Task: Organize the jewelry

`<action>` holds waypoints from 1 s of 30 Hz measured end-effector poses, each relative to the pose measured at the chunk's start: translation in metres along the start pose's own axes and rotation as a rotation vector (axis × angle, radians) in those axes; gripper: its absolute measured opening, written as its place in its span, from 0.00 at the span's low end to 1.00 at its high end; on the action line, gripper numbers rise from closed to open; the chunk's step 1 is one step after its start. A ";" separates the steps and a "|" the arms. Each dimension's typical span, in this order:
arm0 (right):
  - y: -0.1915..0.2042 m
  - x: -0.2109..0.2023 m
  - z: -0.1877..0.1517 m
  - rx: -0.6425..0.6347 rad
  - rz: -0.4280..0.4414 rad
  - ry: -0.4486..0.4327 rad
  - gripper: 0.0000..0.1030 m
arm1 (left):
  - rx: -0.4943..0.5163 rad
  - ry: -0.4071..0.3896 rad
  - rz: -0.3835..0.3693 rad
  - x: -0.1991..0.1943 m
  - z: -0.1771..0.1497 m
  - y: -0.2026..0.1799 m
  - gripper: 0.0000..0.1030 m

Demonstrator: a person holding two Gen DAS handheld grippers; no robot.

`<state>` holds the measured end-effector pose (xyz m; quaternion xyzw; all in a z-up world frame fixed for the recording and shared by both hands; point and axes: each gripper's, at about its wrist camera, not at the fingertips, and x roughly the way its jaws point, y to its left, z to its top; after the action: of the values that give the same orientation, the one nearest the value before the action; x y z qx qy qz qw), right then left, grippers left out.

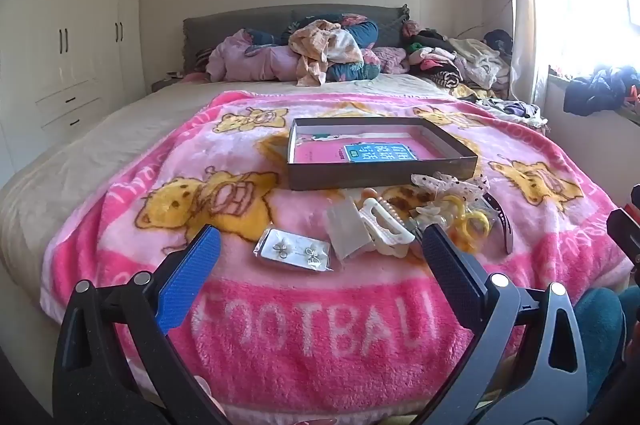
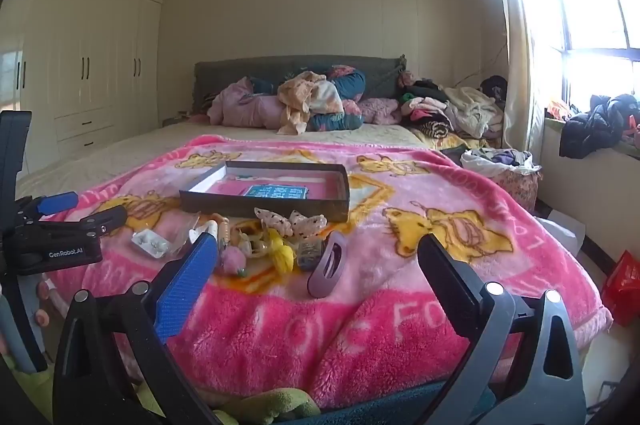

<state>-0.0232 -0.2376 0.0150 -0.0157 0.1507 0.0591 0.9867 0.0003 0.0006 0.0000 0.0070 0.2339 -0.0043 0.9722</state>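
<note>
A shallow dark box (image 1: pixel 380 177) with a pink lining lies open on the pink blanket; it also shows in the right wrist view (image 2: pixel 264 203). In front of it lies a heap of accessories: an earring card in a clear bag (image 1: pixel 294 253), a white hair claw (image 1: pixel 386 227), yellow rings (image 1: pixel 470 223), a dotted bow (image 1: pixel 450 183). The right wrist view shows a purple hair claw (image 2: pixel 326 269), a yellow piece (image 2: pixel 282 253) and a pink pom-pom (image 2: pixel 232 261). My left gripper (image 1: pixel 320 237) is open and empty just before the heap. My right gripper (image 2: pixel 318 245) is open and empty.
The pink blanket (image 1: pixel 320 325) covers the near end of a bed. Piles of clothes (image 1: pixel 320 53) lie at the headboard and along the window side (image 1: pixel 460 65). White wardrobes (image 1: pixel 68 37) stand at the left. A red bag (image 2: pixel 622 289) is on the floor at the right.
</note>
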 end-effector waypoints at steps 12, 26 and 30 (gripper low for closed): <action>0.000 -0.002 0.001 -0.009 -0.003 0.002 0.94 | 0.003 -0.006 0.002 0.000 0.000 0.000 0.90; 0.001 -0.003 0.001 -0.011 -0.001 0.001 0.94 | 0.003 -0.010 0.000 0.000 0.000 -0.001 0.90; 0.001 -0.003 0.001 -0.014 -0.004 0.000 0.94 | 0.002 -0.011 0.000 0.000 0.000 0.000 0.90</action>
<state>-0.0259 -0.2366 0.0172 -0.0228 0.1503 0.0582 0.9867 0.0000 0.0002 0.0001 0.0078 0.2286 -0.0045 0.9735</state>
